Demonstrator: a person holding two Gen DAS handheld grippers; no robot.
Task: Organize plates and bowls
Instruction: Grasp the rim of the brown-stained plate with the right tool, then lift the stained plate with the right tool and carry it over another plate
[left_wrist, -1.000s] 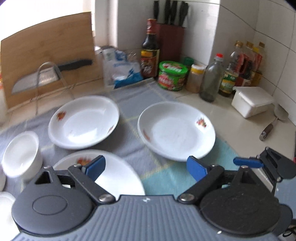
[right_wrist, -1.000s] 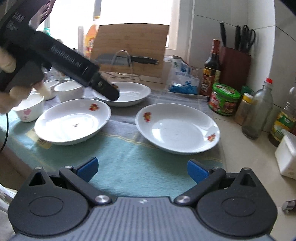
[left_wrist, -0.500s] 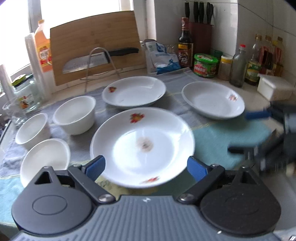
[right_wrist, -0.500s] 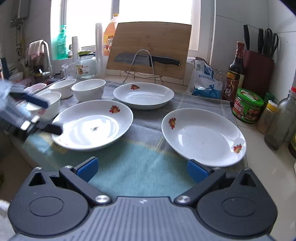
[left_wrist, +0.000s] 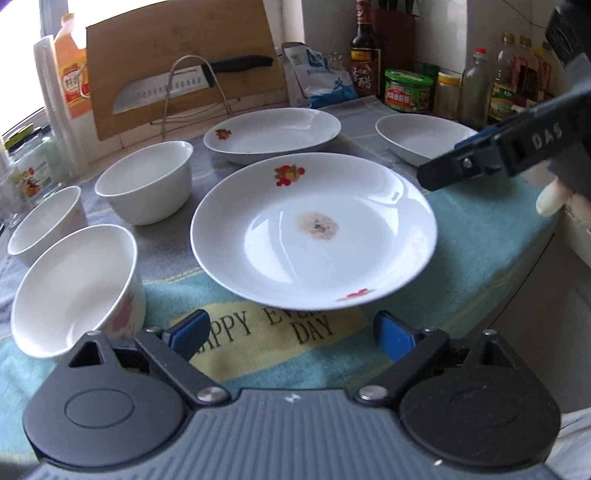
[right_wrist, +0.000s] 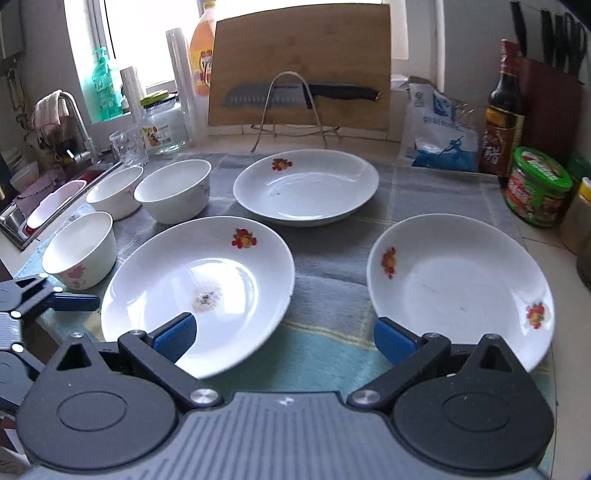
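Observation:
Three white plates with red flower prints lie on a towel. The near plate (left_wrist: 314, 229) (right_wrist: 199, 288) has a brown stain in its middle. A second plate (left_wrist: 273, 133) (right_wrist: 306, 184) lies behind it, a third (left_wrist: 417, 136) (right_wrist: 458, 288) to the right. Three white bowls (left_wrist: 147, 181) (left_wrist: 77, 284) (left_wrist: 44, 225) stand left of the plates; they also show in the right wrist view (right_wrist: 173, 190). My left gripper (left_wrist: 291, 336) is open and empty just before the near plate's front rim. My right gripper (right_wrist: 284, 336) is open and empty, between the near and right plates.
A bamboo cutting board (right_wrist: 299, 62) and a knife on a wire rack (right_wrist: 295, 96) stand at the back. Sauce bottles (right_wrist: 502, 110), a green-lidded jar (right_wrist: 535, 184) and a salt bag (right_wrist: 439, 129) line the back right. A sink with a tap (right_wrist: 70, 122) is at the left.
My left gripper has swung left and drawn back, now low before the stained plate. My right gripper has moved forward towards the plates. Both stay open.

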